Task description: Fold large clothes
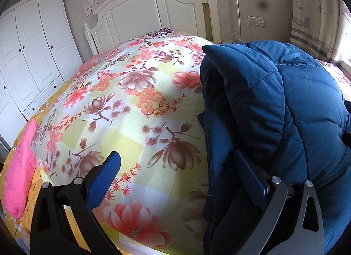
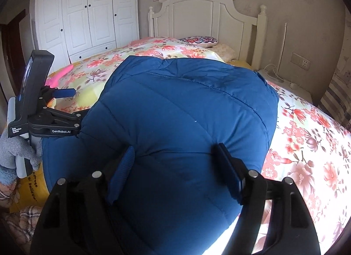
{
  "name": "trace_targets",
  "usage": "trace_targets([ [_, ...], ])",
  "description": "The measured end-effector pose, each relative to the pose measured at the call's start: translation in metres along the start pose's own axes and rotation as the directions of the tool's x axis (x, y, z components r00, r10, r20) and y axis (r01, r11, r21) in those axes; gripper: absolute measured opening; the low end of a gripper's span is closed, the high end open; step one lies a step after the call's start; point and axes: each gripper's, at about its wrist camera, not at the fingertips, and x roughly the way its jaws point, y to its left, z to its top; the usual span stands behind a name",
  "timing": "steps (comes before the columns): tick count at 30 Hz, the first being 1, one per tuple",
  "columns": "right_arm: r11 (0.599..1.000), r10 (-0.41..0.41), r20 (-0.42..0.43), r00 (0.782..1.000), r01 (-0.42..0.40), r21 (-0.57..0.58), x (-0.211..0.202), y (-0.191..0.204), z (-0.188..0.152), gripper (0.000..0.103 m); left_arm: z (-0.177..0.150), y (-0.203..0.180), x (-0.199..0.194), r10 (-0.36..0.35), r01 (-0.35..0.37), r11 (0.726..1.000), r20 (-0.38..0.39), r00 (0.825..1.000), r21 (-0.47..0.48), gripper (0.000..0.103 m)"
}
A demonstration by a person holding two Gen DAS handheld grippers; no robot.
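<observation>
A blue quilted puffer jacket (image 2: 182, 112) lies bunched on a floral quilt (image 2: 307, 145) that covers the bed. My right gripper (image 2: 174, 148) stands wide over its near end, a bulge of padding swelling up between the two pads, which flank it without pinching. In the left wrist view the jacket (image 1: 274, 112) fills the right half, its folded edge facing left. My left gripper (image 1: 175, 160) is open: one finger hovers over the quilt (image 1: 131, 101), the other rests in the jacket's edge fold. The left gripper (image 2: 74, 103) also shows at the jacket's left side.
A pink garment (image 1: 19, 167) lies at the quilt's left edge. The white headboard (image 2: 197, 13) and a patterned cushion (image 2: 198, 41) are at the far end, a white wardrobe (image 2: 87, 13) is to the left, and a nightstand with cables (image 2: 276, 75) is to the right. A grey-gloved hand (image 2: 13, 151) holds the left gripper.
</observation>
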Motion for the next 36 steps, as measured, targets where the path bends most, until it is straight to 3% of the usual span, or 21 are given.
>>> trace_targets([
  [4, 0.998, -0.064, 0.013, 0.998, 0.064, 0.017, -0.006, 0.007, -0.001, 0.075, 0.004, 0.005, 0.0, -0.033, 0.032, 0.999, -0.039, 0.999, -0.015, 0.099],
  [5, 0.997, -0.072, 0.012, 0.997, 0.071, 0.026, -0.008, 0.006, -0.001, 0.077, 0.008, 0.014, 0.002, -0.104, 0.1, 0.993, -0.08, 0.991, -0.058, 0.098],
  [6, 0.996, -0.07, 0.006, 0.998, 0.069, 0.05, -0.013, 0.004, 0.0, 0.079, 0.01, 0.025, 0.004, -0.211, 0.194, 0.971, -0.115, 0.971, -0.139, 0.098],
  [7, 0.996, -0.041, -0.002, 0.999, 0.041, 0.084, -0.02, 0.0, 0.0, 0.087, 0.011, 0.036, 0.006, -0.325, 0.291, 0.929, -0.127, 0.937, -0.229, 0.098],
  [9, 0.985, 0.043, -0.001, 0.999, -0.042, 0.166, -0.034, -0.013, -0.002, 0.099, 0.011, 0.066, 0.015, -0.631, 0.533, 0.702, -0.065, 0.773, -0.473, 0.098],
  [11, 0.954, 0.101, 0.036, 0.994, -0.107, 0.279, -0.049, -0.033, -0.01, 0.1, 0.012, 0.075, 0.021, -0.739, 0.619, 0.572, -0.01, 0.674, -0.538, 0.098],
  [12, 0.927, 0.115, 0.058, 0.992, -0.128, 0.352, -0.056, -0.047, -0.017, 0.1, 0.013, 0.075, 0.023, -0.751, 0.629, 0.561, -0.011, 0.661, -0.539, 0.098],
  [14, 0.867, 0.173, 0.075, 0.982, -0.188, 0.462, -0.058, -0.068, -0.03, 0.101, 0.015, 0.064, 0.033, -0.746, 0.604, 0.597, -0.088, 0.661, -0.527, 0.098],
  [17, 0.773, 0.279, 0.023, 0.96, -0.239, 0.588, -0.038, -0.087, -0.05, 0.101, 0.009, 0.041, 0.049, -0.755, 0.601, 0.629, -0.206, 0.622, -0.492, 0.099],
  [20, 0.72, 0.38, -0.002, 0.925, -0.294, 0.628, -0.018, -0.084, -0.061, 0.101, 0.003, 0.045, 0.052, -0.791, 0.649, 0.588, -0.176, 0.586, -0.483, 0.099],
  [22, 0.711, 0.41, 0.0, 0.912, -0.319, 0.627, -0.011, -0.079, -0.06, 0.101, 0.0, 0.046, 0.05, -0.81, 0.678, 0.569, -0.173, 0.561, -0.465, 0.099],
  [23, 0.715, 0.417, -0.005, 0.909, -0.325, 0.619, -0.009, -0.076, -0.057, 0.101, -0.003, 0.045, 0.05, -0.83, 0.699, 0.543, -0.17, 0.531, -0.466, 0.099],
  [24, 0.725, 0.409, -0.016, 0.912, -0.314, 0.613, -0.006, -0.073, -0.054, 0.101, -0.005, 0.045, 0.052, -0.862, 0.726, 0.493, -0.16, 0.48, -0.478, 0.099],
  [25, 0.728, 0.405, -0.022, 0.914, -0.307, 0.613, -0.005, -0.072, -0.052, 0.101, -0.008, 0.043, 0.053, -0.878, 0.745, 0.469, -0.156, 0.453, -0.474, 0.099],
  [27, 0.73, 0.402, -0.03, 0.915, -0.301, 0.614, -0.001, -0.071, -0.05, 0.101, -0.01, 0.032, 0.048, -0.884, 0.778, 0.466, -0.171, 0.436, -0.421, 0.099],
  [28, 0.735, 0.401, -0.028, 0.916, -0.303, 0.607, -0.001, -0.071, -0.051, 0.101, -0.011, 0.027, 0.047, -0.891, 0.791, 0.452, -0.172, 0.419, -0.412, 0.099],
  [30, 0.748, 0.393, -0.005, 0.92, -0.316, 0.583, -0.002, -0.071, -0.052, 0.101, -0.011, 0.025, 0.043, -0.901, 0.806, 0.432, -0.152, 0.407, -0.403, 0.093],
  [31, 0.763, 0.379, 0.015, 0.925, -0.322, 0.56, -0.005, -0.07, -0.053, 0.095, -0.013, 0.027, 0.041, -0.907, 0.817, 0.415, -0.118, 0.404, -0.401, 0.088],
  [33, 0.805, 0.332, 0.051, 0.942, -0.311, 0.506, -0.016, -0.066, -0.057, 0.081, -0.019, 0.029, 0.033, -0.902, 0.828, 0.418, -0.059, 0.429, -0.375, 0.083],
  [34, 0.842, 0.287, 0.066, 0.956, -0.285, 0.458, -0.023, -0.061, -0.056, 0.074, -0.019, 0.027, 0.022, -0.883, 0.827, 0.448, -0.023, 0.469, -0.339, 0.08],
  [36, 0.886, 0.225, 0.089, 0.97, -0.242, 0.396, -0.032, -0.058, -0.051, 0.066, -0.014, 0.02, 0.005, -0.861, 0.829, 0.479, 0.029, 0.508, -0.288, 0.079],
])
